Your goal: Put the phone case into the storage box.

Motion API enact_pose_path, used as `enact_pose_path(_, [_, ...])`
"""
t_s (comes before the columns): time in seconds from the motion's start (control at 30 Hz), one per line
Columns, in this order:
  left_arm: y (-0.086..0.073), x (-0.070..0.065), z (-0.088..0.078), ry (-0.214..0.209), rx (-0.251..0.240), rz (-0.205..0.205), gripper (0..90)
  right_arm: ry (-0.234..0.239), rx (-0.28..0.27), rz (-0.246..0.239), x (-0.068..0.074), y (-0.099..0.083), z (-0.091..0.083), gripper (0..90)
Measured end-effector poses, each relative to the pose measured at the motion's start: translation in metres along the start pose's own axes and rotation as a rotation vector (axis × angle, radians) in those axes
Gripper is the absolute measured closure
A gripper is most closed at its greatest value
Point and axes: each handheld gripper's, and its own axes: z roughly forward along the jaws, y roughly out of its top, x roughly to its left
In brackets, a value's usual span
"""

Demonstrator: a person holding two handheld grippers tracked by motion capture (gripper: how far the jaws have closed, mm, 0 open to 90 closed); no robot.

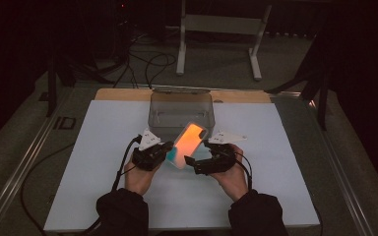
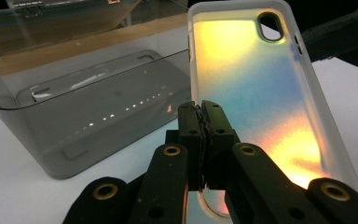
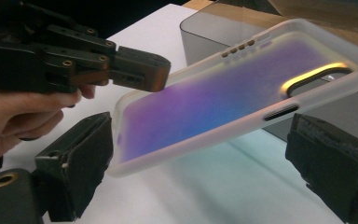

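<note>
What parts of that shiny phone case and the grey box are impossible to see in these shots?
- Phone case: its lower end, left gripper view, is covered by the left gripper.
- Grey box: its far wall, right gripper view, is cut off by the top edge.
- Box contents: high view, too dark and small to tell.
- Right gripper: jaw bases run off the bottom edge.

A smoky clear plastic box point(image 1: 181, 114) stands on a white sheet point(image 1: 103, 162) covering the table.

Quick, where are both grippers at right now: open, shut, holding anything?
Left gripper: shut, pinching the edge of the phone case, holding it up off the table.
Right gripper: open, jaws wide on either side of the case, not pressing on it.
</note>
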Motion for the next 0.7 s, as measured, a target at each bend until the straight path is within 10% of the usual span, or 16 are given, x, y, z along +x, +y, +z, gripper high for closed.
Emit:
enact_pose_path(0.37, [0.0012,0.0009,-0.0004,0.000,-0.019,-0.022,89.0,0.002,0.017,0.047,-0.0009,-0.0008,0.0035,8.7])
enact_pose_path(0.7, [0.0008,-0.0040,0.0039,0.005,-0.016,-0.025,89.0,0.011,0.031,0.130,-0.0025,0.0008,0.0085,47.5])
